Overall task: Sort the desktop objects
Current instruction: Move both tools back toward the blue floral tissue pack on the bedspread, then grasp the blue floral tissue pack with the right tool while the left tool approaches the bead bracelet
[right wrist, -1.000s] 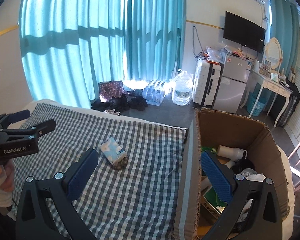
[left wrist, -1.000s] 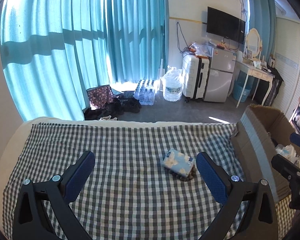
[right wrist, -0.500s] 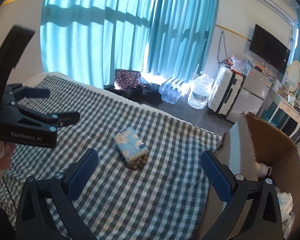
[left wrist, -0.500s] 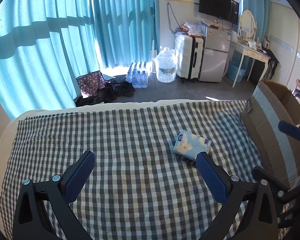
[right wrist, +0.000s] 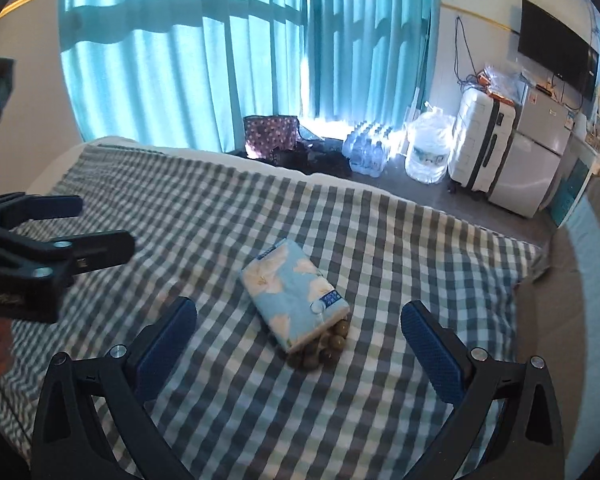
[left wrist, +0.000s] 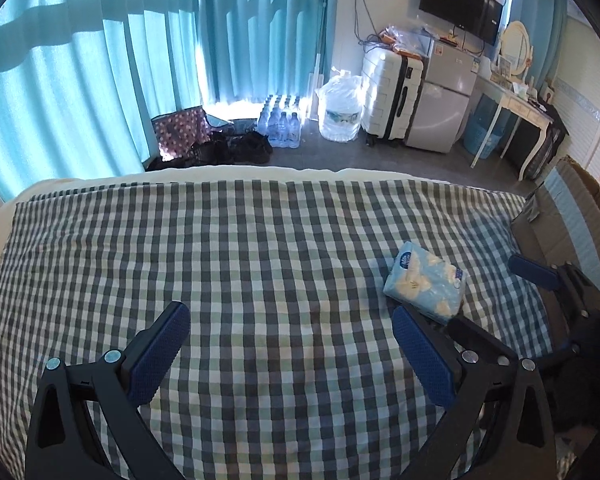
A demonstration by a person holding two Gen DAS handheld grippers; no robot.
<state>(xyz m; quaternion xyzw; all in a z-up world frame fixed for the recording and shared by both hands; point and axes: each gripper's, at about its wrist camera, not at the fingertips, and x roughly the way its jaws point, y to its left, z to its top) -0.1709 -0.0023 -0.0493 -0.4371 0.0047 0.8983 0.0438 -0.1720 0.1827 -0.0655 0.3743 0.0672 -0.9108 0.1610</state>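
Both grippers, left (left wrist: 290, 354) and right (right wrist: 300, 344), hover spread and empty over the tissue pack (right wrist: 294, 300); only the right view reveals brown beads (right wrist: 324, 348) beneath it.

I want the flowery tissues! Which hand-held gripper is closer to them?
Right. The right hand-held gripper frames the pale blue floral tissue pack between open fingers; the left hand-held gripper hangs off to the pack's side.

Tissue pack (right wrist: 294, 294), beads (right wrist: 326, 346) on checkered bed (left wrist: 236, 264)
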